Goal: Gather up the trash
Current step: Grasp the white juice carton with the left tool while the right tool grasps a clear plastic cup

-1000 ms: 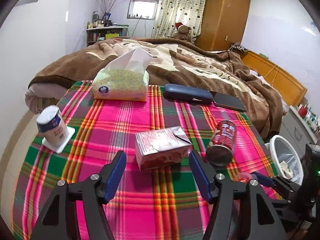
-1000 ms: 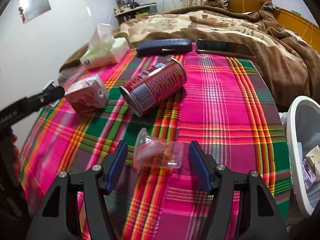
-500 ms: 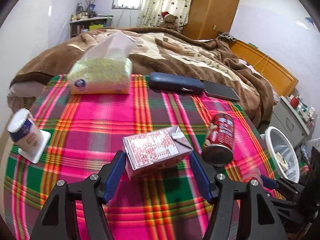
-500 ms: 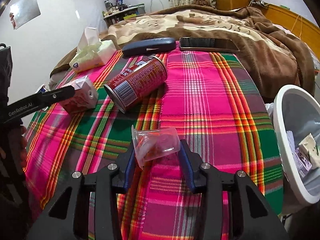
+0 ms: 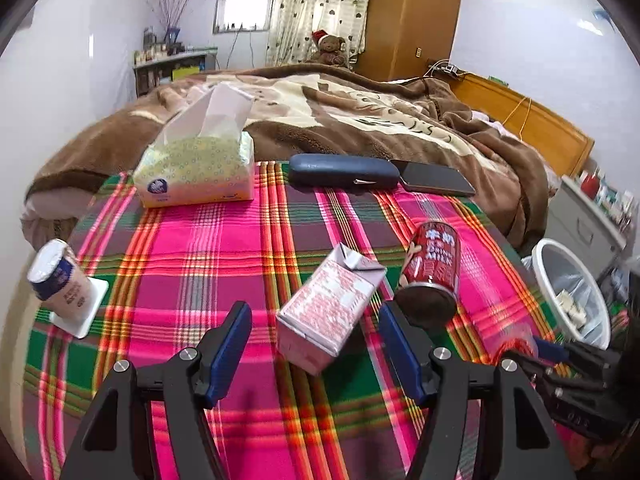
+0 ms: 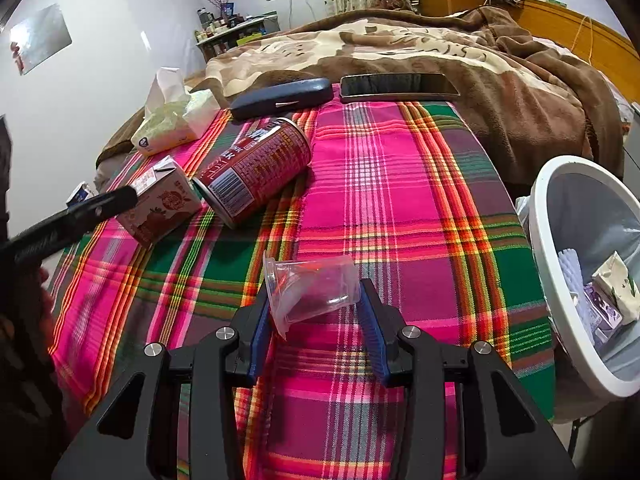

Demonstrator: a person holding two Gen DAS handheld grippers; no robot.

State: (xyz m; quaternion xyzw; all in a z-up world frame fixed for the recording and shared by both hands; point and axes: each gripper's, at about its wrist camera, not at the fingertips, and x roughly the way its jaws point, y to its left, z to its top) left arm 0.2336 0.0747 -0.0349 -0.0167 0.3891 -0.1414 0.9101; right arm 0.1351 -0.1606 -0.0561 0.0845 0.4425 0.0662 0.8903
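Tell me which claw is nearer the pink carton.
Left. The left claw straddles the pink carton, pads not touching; the right claw holds the clear cup beyond the can.

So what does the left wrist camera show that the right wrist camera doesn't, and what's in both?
Only the left wrist view shows the white paper cup with a blue band on its white square coaster, and the open left gripper framing the carton.

Only the right wrist view shows the right gripper shut on the clear plastic cup, plus litter inside the bin.

Both show the pink drink carton, red can, tissue pack, dark blue case, black phone and white bin.
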